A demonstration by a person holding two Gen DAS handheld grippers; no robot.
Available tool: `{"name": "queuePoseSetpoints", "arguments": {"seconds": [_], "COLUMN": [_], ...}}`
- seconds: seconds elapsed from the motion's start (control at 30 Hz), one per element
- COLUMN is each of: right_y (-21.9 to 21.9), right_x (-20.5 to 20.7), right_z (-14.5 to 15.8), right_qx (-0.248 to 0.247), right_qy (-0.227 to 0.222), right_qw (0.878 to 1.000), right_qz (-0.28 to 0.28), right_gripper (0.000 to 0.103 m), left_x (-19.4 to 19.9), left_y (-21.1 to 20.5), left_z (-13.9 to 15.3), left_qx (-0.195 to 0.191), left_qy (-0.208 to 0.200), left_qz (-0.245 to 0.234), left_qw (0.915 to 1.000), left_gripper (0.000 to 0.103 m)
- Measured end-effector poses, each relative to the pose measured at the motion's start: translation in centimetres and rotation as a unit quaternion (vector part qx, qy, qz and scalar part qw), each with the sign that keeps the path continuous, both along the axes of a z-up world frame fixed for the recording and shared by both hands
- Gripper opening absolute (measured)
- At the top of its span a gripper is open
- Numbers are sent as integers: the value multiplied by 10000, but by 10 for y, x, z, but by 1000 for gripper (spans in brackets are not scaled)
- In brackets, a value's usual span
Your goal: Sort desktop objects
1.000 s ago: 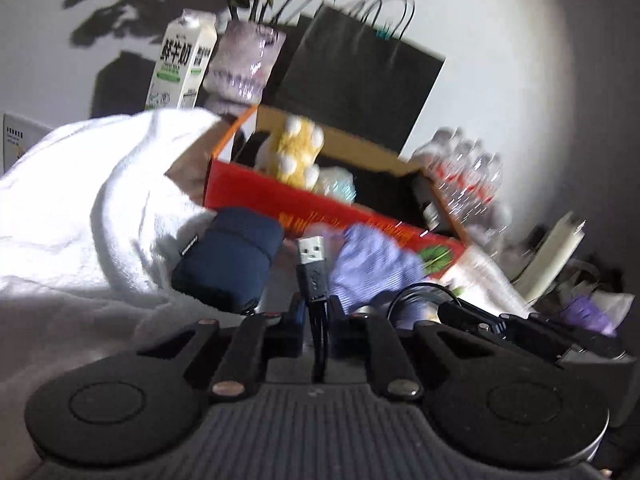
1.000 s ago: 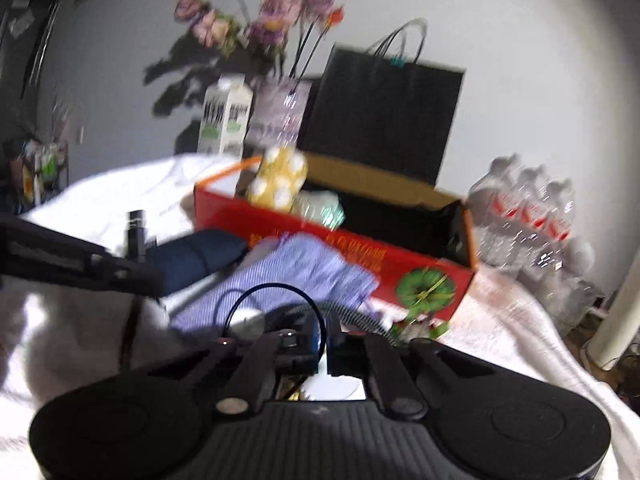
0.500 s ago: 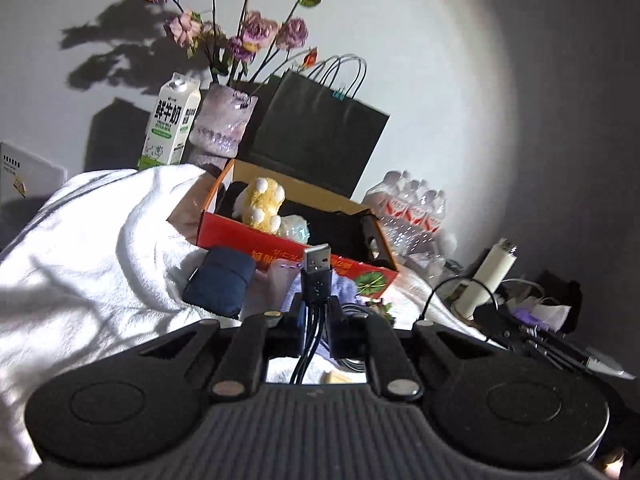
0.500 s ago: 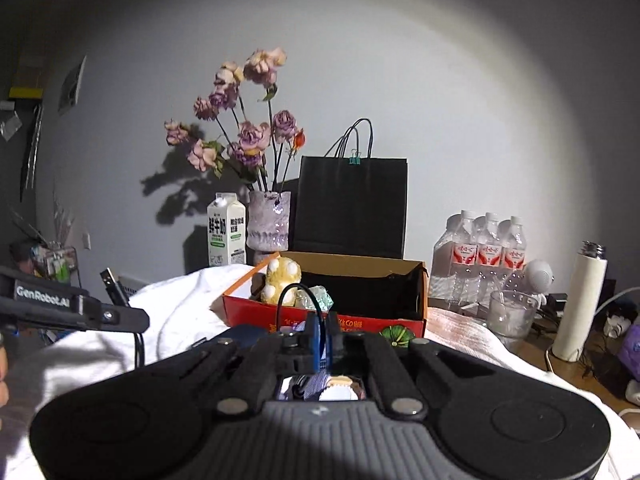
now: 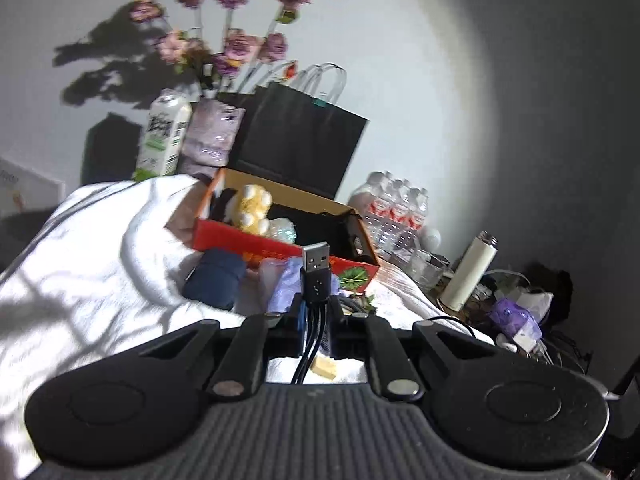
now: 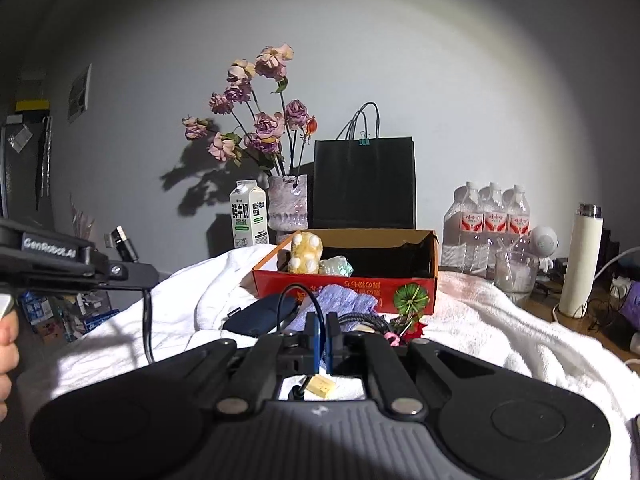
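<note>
**Both grippers clamped on one black cable, raised over the towel**

Left gripper [image 5: 316, 320]: jaws pinched tight on the black cable [image 5: 310, 344] just below its USB plug [image 5: 316, 258]. The plug stands upright above the fingertips, metal end up. Several strands of the cable run down between the fingers toward the camera.

Right gripper [image 6: 321, 334]: jaws closed on another stretch of the cable, which arches up in a loop [image 6: 298, 300] above the fingertips. From the right wrist view the left gripper [image 6: 132, 270] shows at the left edge with the plug [image 6: 120, 240] sticking up from it and the cable hanging down below.

Setting: a white towel [image 6: 500, 328] covers the desk. On it sits an open red cardboard box [image 6: 344, 290] holding a yellow plush toy [image 6: 306, 252] and a pale green item [image 6: 336, 266]. In front of the box lie a dark blue pouch [image 5: 216, 280] and a lilac cloth [image 6: 340, 304], the two just beside each other. A small yellowish block [image 6: 320, 386] lies on the towel under the right gripper; what it is cannot be told from this view.

Behind the box: a milk carton [image 6: 248, 220], a vase of dried roses [image 6: 287, 202] and a black paper bag [image 6: 364, 184]. To the right stand bottled water [image 6: 486, 220], a glass cup [image 6: 516, 270] and a white flask [image 6: 582, 260].
</note>
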State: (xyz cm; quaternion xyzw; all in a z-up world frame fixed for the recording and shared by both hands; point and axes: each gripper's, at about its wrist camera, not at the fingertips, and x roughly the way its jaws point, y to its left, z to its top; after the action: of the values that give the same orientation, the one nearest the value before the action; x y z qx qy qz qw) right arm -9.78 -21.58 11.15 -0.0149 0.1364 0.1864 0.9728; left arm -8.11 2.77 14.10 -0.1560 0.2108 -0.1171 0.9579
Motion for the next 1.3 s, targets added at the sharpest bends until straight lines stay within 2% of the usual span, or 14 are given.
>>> {"name": "queuePoseSetpoints", "arguments": {"seconds": [0.17, 0.3, 0.4, 0.57, 0.63, 0.77, 0.87, 0.9, 0.97, 1.0, 1.03, 1.13, 1.23, 1.3], "right_y": [-6, -4, 5, 23, 28, 39, 49, 53, 63, 67, 71, 77, 64, 57], "right_x": [39, 108, 172, 270, 305, 369, 414, 428, 457, 470, 482, 501, 491, 479], "right_z": [32, 63, 79, 80, 74, 52, 30, 23, 7, -2, -12, -30, -23, -13], "right_qx": [-35, -33, -155, -519, -574, -550, -350, -311, -364, -374, -439, -773, -522, -351], "right_qy": [-325, -395, -288, -82, 67, 461, 942, 1056, 1328, 1477, 1619, 1929, 1787, 1711], "right_qw": [9994, 9991, 9994, 9986, 9983, 9974, 9946, 9935, 9897, 9875, 9849, 9782, 9825, 9845], "right_qz": [109, 152, 136, -39, -53, 29, 246, 284, 380, 415, 418, 54, -85, -141], "right_gripper": [2, 2, 2, 2, 2, 2, 2, 2, 2, 2, 3, 23, 36, 52], "left_x": [56, 136, 205, 313, 350, 421, 461, 471, 484, 487, 487, 479, 470, 459], "left_y": [-11, -26, -35, -35, -37, -28, -21, -18, -10, -6, -3, 7, 16, 17], "left_z": [46, 80, 92, 67, 50, 8, -17, -23, -31, -33, -34, -31, -27, -20], "left_qx": [372, 610, 467, 72, 98, 325, 696, 852, 1072, 1094, 1071, 1060, 1169, 1274], "left_qy": [-172, -34, 285, 918, 1058, 1476, 1540, 1605, 1698, 1676, 1606, 1491, 1499, 1636], "left_qz": [-468, -621, -719, -782, -833, -520, -485, -280, 15, 54, 100, 185, 221, 337], "left_qw": [9981, 9962, 9959, 9927, 9908, 9871, 9844, 9830, 9796, 9798, 9811, 9829, 9815, 9777], "left_gripper": [11, 11, 11, 11, 11, 11, 12, 17, 38, 55, 65, 74, 78, 79]}}
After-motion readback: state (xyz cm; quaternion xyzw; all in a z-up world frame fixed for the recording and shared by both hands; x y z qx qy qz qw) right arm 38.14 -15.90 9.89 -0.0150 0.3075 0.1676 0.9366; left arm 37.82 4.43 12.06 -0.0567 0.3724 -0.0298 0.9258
